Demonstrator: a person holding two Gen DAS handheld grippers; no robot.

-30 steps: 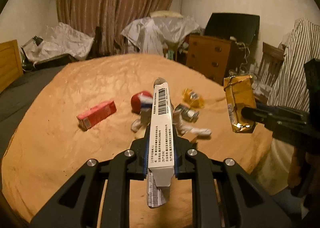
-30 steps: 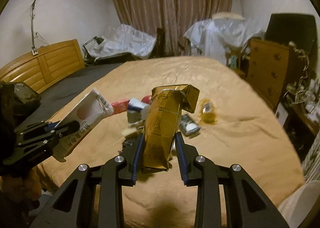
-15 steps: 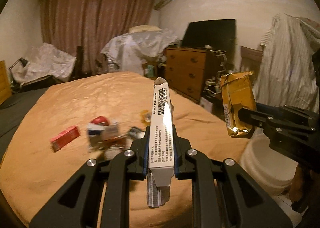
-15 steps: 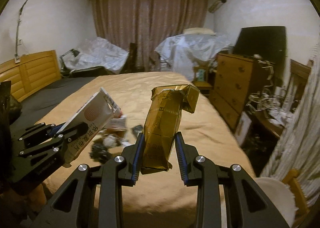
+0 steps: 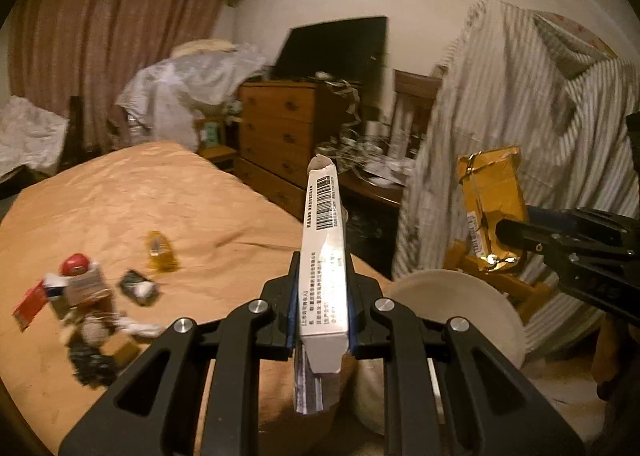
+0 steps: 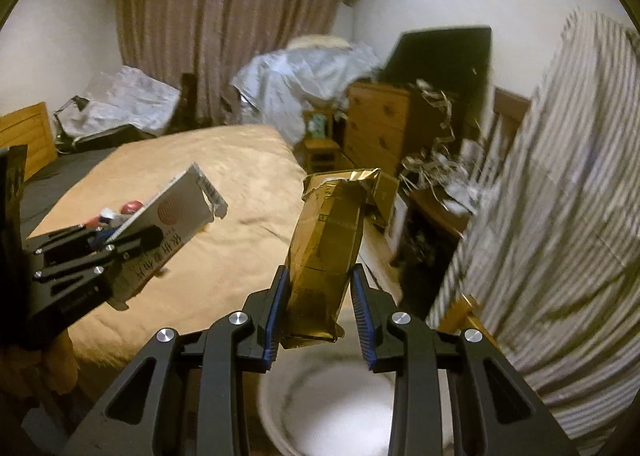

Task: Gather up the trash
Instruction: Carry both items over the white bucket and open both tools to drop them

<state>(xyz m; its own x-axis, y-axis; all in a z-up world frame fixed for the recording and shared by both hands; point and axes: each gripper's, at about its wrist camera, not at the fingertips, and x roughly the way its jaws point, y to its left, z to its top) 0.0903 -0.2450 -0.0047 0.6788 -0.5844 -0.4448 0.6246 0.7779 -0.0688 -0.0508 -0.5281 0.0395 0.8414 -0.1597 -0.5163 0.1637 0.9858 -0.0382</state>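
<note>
Trash is held in both claws: a long white carton (image 5: 323, 256) with a barcode on its upper face is clamped between the fingers of the left claw (image 5: 322, 316), pointing forward and slightly up, with a folded leaflet hanging from its near end, and a crumpled gold foil carton (image 6: 326, 260) stands upright in the right claw (image 6: 320, 320), whose blue-padded fingers close on its lower part. Directly below the gold foil carton, in the right wrist view, is the open mouth of a white bucket (image 6: 280, 416); in the left wrist view the same bucket's rim (image 5: 460, 288) shows just to the right of the white carton, beside the corner of the bed (image 5: 140, 192). More trash lies on the bed's tan cover, well apart from both claws: a yellow wrapper (image 5: 160, 252), a red-capped item (image 5: 76, 264), a red box (image 5: 30, 302) and a blurred heap of dark and white scraps (image 5: 100, 336). Beyond the bed stand a wooden chest of drawers (image 5: 280, 128) with a dark screen (image 5: 336, 44) above it, and a striped cloth (image 5: 520, 116) draped to the right.
</note>
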